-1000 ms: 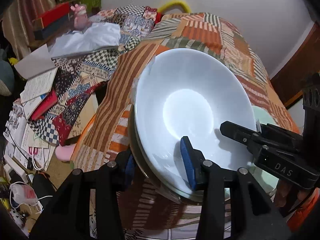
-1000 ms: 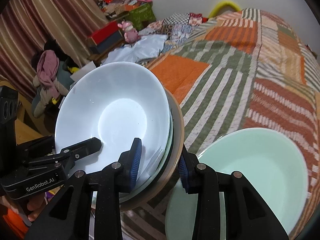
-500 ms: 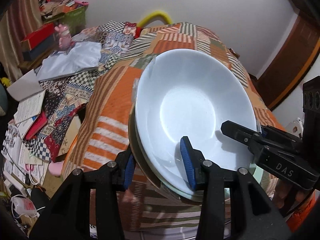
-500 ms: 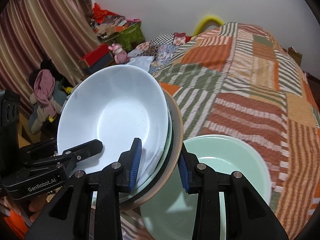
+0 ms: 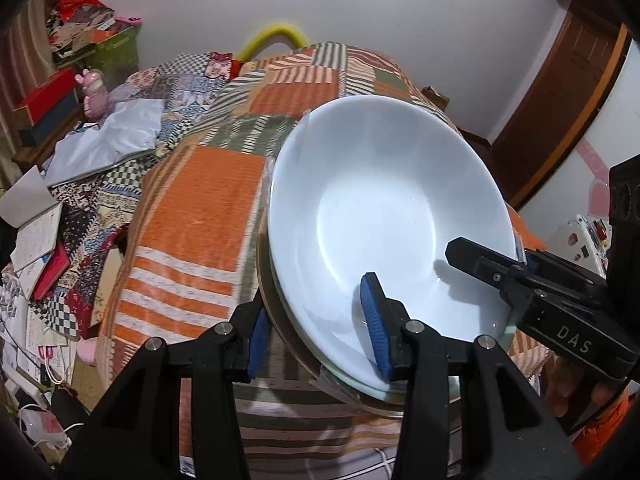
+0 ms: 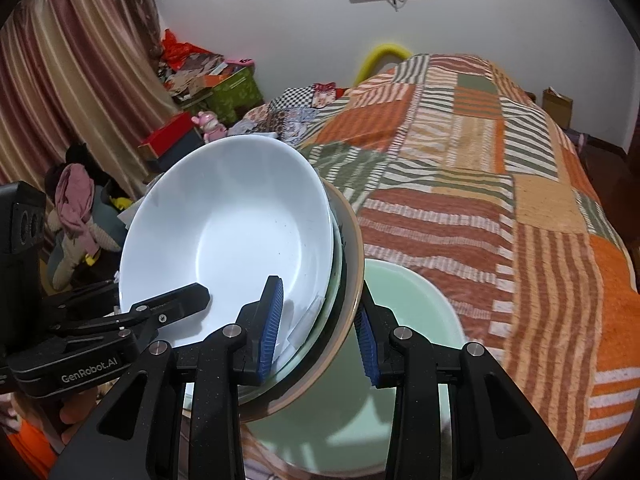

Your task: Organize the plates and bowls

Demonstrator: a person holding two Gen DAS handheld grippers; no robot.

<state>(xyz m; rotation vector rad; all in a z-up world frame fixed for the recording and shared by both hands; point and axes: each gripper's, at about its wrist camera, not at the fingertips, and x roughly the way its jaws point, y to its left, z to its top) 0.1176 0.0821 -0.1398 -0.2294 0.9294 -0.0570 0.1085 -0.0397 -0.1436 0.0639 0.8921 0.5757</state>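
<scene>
A stack of dishes is held in the air above the bed: a white bowl (image 5: 384, 216) on top, thinner plates under it and a tan-rimmed plate (image 6: 352, 248) at the bottom. My left gripper (image 5: 316, 332) is shut on the stack's near-left rim. My right gripper (image 6: 318, 326) is shut on its opposite rim; the white bowl (image 6: 228, 248) fills the left of that view. A pale green bowl (image 6: 400, 320) lies on the bedspread below the stack, right of it.
The bed has a patchwork striped bedspread (image 6: 500, 184). Books and papers (image 5: 36, 240) litter the floor at the left. Boxes and a pink toy (image 5: 94, 88) stand by the far wall. A wooden door (image 5: 560, 112) is at the right.
Both grippers have lifted the dish stack higher above the bed. The green bowl below looks smaller and more of the room's walls show.
</scene>
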